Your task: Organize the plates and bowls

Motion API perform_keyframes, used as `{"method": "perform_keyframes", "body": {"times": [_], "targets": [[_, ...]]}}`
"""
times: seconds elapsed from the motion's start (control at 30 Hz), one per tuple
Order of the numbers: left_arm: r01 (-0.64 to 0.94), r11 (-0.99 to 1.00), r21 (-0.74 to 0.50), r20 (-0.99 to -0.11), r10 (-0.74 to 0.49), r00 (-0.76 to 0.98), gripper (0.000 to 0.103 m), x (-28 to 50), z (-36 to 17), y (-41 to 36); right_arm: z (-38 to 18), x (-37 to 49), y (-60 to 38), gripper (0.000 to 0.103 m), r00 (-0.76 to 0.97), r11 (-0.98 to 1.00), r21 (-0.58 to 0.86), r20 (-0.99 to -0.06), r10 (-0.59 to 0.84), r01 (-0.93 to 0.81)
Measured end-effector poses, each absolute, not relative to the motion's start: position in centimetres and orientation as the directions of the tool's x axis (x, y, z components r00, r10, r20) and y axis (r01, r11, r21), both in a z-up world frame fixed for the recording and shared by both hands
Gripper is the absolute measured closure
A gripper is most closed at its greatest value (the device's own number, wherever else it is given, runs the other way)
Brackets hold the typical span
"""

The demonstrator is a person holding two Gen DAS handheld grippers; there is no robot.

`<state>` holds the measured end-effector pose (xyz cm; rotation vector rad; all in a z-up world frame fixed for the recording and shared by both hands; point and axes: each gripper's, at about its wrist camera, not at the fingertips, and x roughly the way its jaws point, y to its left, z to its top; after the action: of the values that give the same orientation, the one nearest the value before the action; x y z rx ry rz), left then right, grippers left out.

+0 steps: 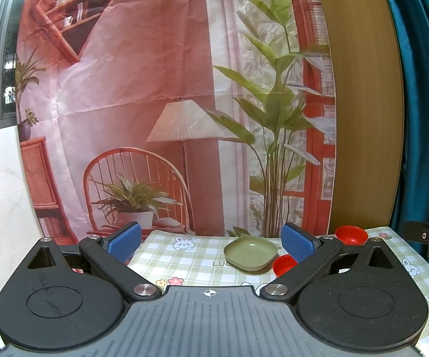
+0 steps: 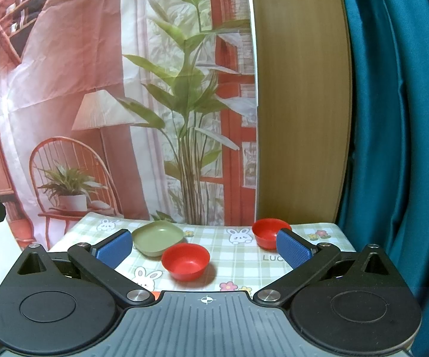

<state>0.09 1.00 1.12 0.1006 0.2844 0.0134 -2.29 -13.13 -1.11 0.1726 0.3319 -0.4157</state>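
Printed room-scene backdrop (image 2: 95,89) hangs behind the table, whose checked bunny cloth (image 2: 238,261) carries everything. Landmark is the green square plate (image 2: 158,237), resting flat on the cloth: near red bowl (image 2: 185,261) sits just beside its front-right corner, far red bowl (image 2: 270,232) lies well apart to its right, toward the back edge. Left gripper (image 1: 211,242) and right gripper (image 2: 204,248) both hover short of the plate, blue pads spread wide, nothing between them.
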Motion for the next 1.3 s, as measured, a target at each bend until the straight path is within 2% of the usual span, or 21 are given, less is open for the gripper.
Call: {"method": "perform_keyframes", "body": {"times": [1.3], "targets": [[0.001,0.995,0.099,-0.276,0.027,0.961,0.002,-0.03,1.26,0.48,-1.18,-2.46,-13.33,0.0,0.863,0.901,0.094,-0.346,-0.369,0.423]]}}
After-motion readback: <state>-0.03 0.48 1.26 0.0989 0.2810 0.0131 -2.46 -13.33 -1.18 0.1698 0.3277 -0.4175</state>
